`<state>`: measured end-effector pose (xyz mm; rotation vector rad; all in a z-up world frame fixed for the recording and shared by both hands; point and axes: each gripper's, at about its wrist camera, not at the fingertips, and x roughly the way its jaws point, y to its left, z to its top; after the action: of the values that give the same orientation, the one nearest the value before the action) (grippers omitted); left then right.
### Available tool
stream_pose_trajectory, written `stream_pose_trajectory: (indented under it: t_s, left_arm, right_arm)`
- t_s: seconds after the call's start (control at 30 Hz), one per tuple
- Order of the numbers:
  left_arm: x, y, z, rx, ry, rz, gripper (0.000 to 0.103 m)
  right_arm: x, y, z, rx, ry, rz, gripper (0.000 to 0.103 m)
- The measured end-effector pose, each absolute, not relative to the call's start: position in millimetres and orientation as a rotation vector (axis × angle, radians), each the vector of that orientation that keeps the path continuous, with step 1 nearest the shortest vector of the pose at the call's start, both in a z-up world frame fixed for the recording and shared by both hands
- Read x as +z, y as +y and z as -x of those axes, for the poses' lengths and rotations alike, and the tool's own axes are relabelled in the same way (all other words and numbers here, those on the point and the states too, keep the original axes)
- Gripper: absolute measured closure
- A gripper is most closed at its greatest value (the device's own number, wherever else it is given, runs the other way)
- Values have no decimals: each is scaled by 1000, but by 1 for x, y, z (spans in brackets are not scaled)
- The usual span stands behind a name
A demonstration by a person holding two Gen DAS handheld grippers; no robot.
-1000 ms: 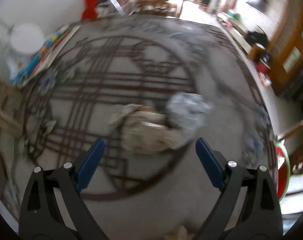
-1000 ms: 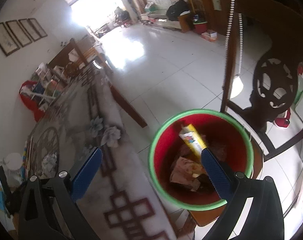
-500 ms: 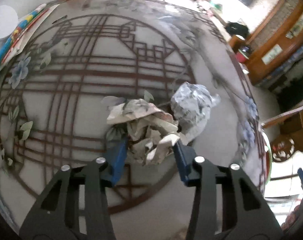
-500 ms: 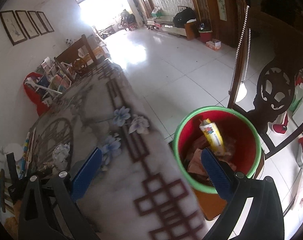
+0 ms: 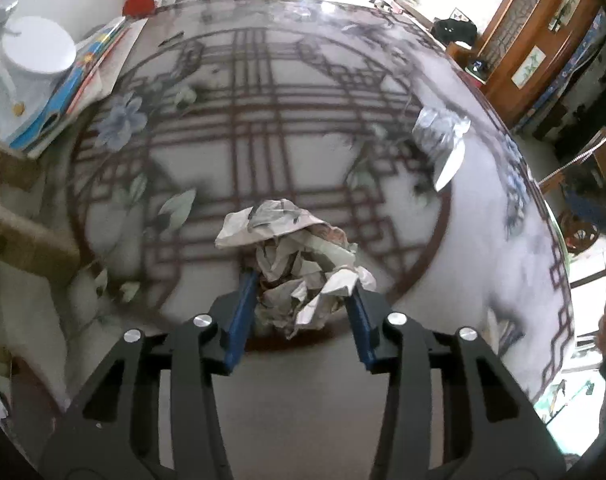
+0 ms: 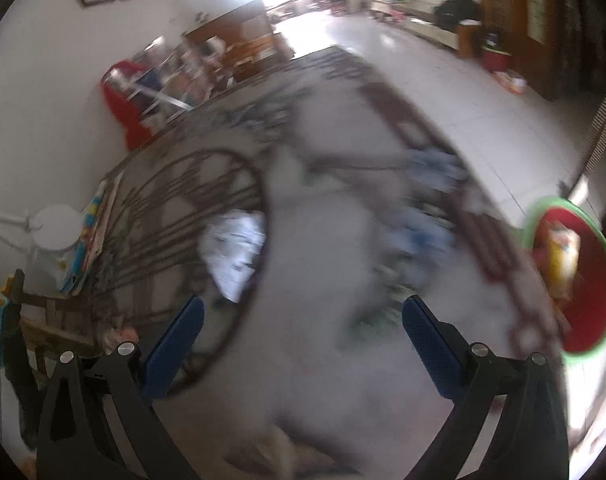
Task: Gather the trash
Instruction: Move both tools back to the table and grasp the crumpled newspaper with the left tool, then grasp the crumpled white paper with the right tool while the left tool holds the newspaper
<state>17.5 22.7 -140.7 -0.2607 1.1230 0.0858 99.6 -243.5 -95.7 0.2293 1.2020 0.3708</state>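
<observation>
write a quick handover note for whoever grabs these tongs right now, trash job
Left tongs: jaws opening a little, pads against the crumpled paper wad between them, over the patterned table.
Right tongs: open, empty, over the table; view blurred.
Left on the table: a crumpled silvery wrapper, up and to the right of the wad.
Red bin with green rim: off the table's edge, on the right of the right view, already holding a yellow package and other scraps.
Done: some trash binned.
To do: bin the wad, then probably the wrapper.
</observation>
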Motion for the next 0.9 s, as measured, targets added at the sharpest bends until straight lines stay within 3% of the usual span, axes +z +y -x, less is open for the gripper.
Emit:
stream_pose_trajectory:
  t_s: [0.2, 0.37, 0.43, 0.47, 0.5, 0.53, 0.9]
  left_arm:
    - [-137, 25, -1, 71, 1094, 284, 32]
    - [-125, 23, 6, 53, 1053, 272, 23]
    - [-125, 25, 7, 58, 1052, 275, 22]
    - [-126, 27, 7, 63, 1054, 278, 22]
    - [-127, 28, 8, 66, 1055, 281, 22]
    - [-128, 30, 8, 71, 1057, 288, 22]
    - [-138, 33, 3, 54, 1077, 302, 22]
  right_arm:
    - [-135, -169, -147, 390, 1309, -179, 8]
    - [-156, -143, -169, 356, 1344, -179, 8]
    - [-165, -133, -174, 362, 1372, -137, 10]
    - [-167, -131, -175, 368, 1378, -122, 20]
    - [-171, -127, -175, 378, 1392, -92, 37]
    - [-172, -127, -173, 392, 1400, -82, 44]
    - [-138, -146, -107, 520, 1344, 0, 45]
